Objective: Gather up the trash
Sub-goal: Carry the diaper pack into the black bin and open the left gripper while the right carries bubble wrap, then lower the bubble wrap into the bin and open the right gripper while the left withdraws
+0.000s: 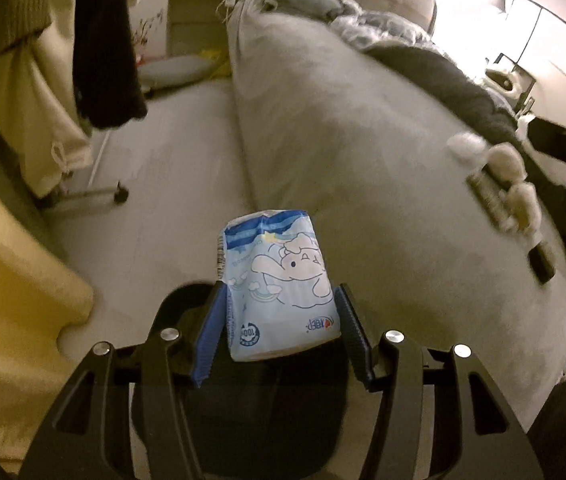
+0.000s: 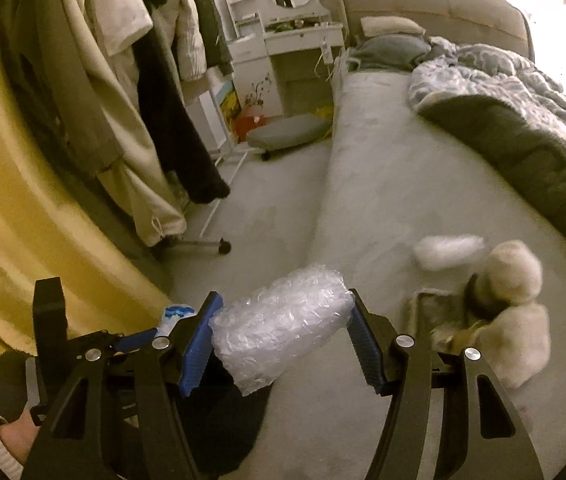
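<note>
My left gripper (image 1: 281, 290) is shut on a light blue tissue pack (image 1: 279, 280) printed with a white cartoon animal; the pack stands up between the blue pads. My right gripper (image 2: 283, 296) is shut on a roll of clear bubble wrap (image 2: 279, 320) that lies crosswise between its pads. A dark round container (image 1: 239, 412) sits under both grippers, also seen as a dark shape (image 2: 219, 420) in the right wrist view. The left gripper's frame (image 2: 49, 320) and a corner of the blue pack (image 2: 175, 314) show at lower left there. Crumpled white wads (image 2: 449, 256) lie on the bed (image 2: 363, 184).
Cream fluffy lumps (image 2: 517, 268) and a small flat box (image 2: 435, 308) lie on the bed's near right; a dark blanket (image 2: 531, 152) covers its right side. Hanging clothes (image 2: 131, 92) on a wheeled rack and a yellow curtain (image 2: 11, 200) stand left. A dressing table (image 2: 295, 36) stands at the back.
</note>
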Available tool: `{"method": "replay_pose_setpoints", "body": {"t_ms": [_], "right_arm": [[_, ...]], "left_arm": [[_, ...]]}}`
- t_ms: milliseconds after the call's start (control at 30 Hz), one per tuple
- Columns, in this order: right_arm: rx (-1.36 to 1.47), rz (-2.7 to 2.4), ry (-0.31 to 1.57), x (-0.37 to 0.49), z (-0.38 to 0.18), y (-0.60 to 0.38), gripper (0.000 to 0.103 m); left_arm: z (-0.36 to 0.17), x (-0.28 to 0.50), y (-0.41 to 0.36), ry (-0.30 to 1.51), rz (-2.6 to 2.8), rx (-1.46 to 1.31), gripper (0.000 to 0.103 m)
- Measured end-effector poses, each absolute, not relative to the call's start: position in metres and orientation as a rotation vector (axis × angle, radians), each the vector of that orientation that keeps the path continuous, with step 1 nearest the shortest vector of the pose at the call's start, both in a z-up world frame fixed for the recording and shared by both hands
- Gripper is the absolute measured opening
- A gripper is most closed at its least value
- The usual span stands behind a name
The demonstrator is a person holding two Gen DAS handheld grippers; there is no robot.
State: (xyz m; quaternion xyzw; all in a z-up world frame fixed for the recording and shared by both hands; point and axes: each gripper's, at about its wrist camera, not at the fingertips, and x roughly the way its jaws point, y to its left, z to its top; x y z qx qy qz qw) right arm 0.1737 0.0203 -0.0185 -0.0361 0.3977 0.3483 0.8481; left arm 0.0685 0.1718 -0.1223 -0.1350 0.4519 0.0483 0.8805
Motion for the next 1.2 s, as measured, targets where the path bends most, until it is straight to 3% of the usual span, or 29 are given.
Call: {"method": "replay_pose_setpoints", "body": {"t_ms": [400,567,700,1200], "right_arm": [[-0.083,0.742,0.931,0.141,-0.044,0.058,0.063],[-0.085,0.76,0.972,0.137,-0.054,0.074,0.063],[-0.104,0.765,0.995,0.135,-0.064,0.088,0.063],[-0.134,0.769,1.082,0.137,-0.102,0.13,0.063]], "left_arm": [[-0.182,0.048,0.186,1.185,0.062,-0.262,0.059],[-0.198,0.041,0.187,1.238,0.039,-0.261,0.065],[-0.196,0.034,0.192,1.217,0.033,-0.257,0.076],[-0.144,-0.003,0.233,1.038,0.116,-0.24,0.075]]}}
